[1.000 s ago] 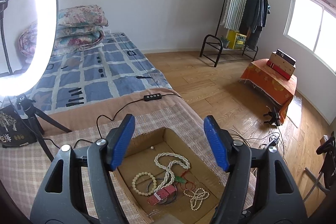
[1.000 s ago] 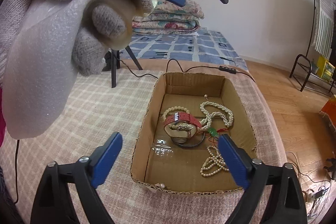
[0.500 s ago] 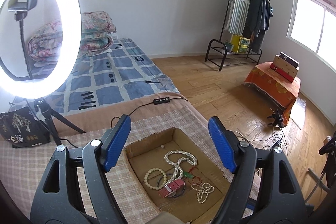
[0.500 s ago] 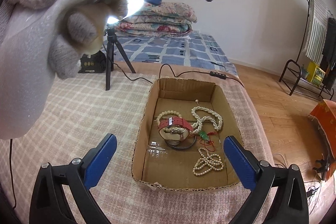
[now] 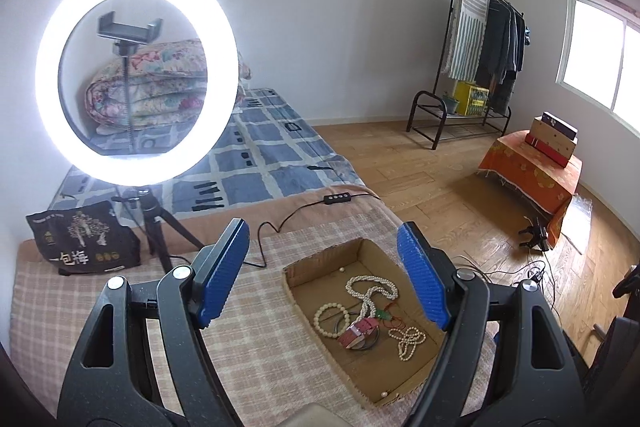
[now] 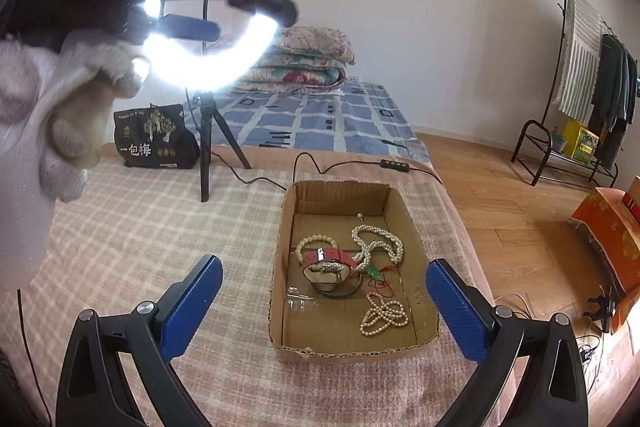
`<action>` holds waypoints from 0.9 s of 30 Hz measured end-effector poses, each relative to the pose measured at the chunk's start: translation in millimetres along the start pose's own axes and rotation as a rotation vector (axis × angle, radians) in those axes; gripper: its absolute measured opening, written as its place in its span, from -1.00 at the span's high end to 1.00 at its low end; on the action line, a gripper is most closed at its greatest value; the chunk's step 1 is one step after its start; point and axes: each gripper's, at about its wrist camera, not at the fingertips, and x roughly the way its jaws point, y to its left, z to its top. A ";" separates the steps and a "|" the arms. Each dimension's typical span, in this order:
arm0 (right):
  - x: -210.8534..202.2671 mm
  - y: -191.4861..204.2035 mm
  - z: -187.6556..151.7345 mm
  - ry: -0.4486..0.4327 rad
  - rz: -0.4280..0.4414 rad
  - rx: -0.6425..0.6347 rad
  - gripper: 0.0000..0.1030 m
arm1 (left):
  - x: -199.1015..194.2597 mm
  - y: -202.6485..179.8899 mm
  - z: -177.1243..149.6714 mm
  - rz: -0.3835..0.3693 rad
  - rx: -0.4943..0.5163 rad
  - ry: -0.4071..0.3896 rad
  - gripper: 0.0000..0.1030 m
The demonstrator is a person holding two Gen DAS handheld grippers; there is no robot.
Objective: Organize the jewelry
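A: Two grippers up, both mine. Left gripper (image 5: 322, 275) hangs above the checked blanket (image 5: 120, 307), fingers spread wide, nothing between the blue pads (image 5: 224, 273). Right gripper (image 6: 320, 301) the same: splayed apart, empty, just short of the cardboard tray (image 6: 280, 255).

B: Where's the jewelry?

A: All inside the tray. Long pearl necklace (image 6: 378, 245) looped toward the far end. Round cream bead bracelet (image 6: 310, 243) beside it on the left, a pink watch (image 6: 328, 259) lying across its near edge. Watch sits on top of a dark ring-shaped bangle (image 6: 336, 291). Small green pendant (image 6: 373, 271) on red cord just right of the watch. Shorter pearl strand (image 6: 384, 315) bunched toward the near right corner. One loose pearl (image 6: 360, 215) near the far wall.

B: Any of it touched by a gripper?

A: No. Both sets of fingers are well clear of the pieces. From the left wrist view the tray (image 5: 296, 267) lies low and right of centre, between the two pads in the frame but below them.

B: What's that in the upper left of the right view?

A: My gloved left hand (image 6: 52, 123) on the left gripper's handle, blurred, close to the lens. One of its blue pads (image 6: 192, 27) shows against the glare.

B: Surroundings?

A: Lit ring light (image 5: 136, 71) on a tripod at the blanket's far edge, black printed bag (image 5: 84, 239) beside it, cable with an inline switch (image 5: 340, 198) running behind the tray.
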 end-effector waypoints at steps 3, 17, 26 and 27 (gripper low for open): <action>-11.6 4.4 2.0 -0.009 -0.014 -0.006 -0.99 | -20.0 6.8 -3.1 0.006 0.003 -0.016 -0.53; -56.8 11.0 1.0 -0.025 -0.113 -0.008 -0.99 | -124.3 30.1 -45.8 0.032 0.016 -0.072 -0.81; -84.4 6.6 -7.8 -0.044 -0.183 0.041 -0.99 | -176.2 28.0 -78.9 0.063 0.069 -0.087 -0.97; -87.7 6.2 -8.4 -0.048 -0.186 0.046 -0.99 | -181.7 26.7 -83.8 0.063 0.074 -0.088 -0.97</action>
